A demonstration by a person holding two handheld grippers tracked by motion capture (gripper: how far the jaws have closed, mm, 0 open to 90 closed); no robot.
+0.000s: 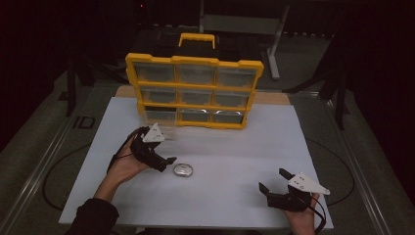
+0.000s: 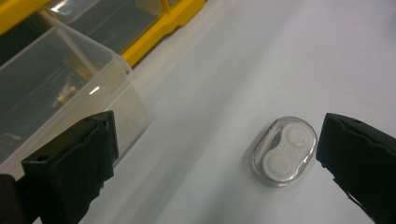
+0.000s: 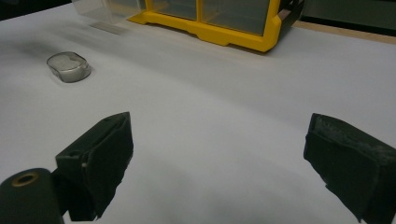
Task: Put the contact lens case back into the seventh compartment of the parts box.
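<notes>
My left gripper (image 1: pixel 166 161) hangs wide open and empty, angled down so its jaws can straddle the small clear case (image 1: pixel 183 170) lying just beside it, near the counter's (image 1: pixel 274 147) middle. Behind, a clear drawer (image 1: pixel 159 117) juts from the yellow organizer (image 1: pixel 194 90) at the far edge, probably waiting for it. My right gripper (image 1: pixel 275 180) rests open, empty, near the front right corner.

A small clear oval case (image 1: pixel 183 170) with two round white wells lies flat on the white tabletop (image 1: pixel 235 147).
</notes>
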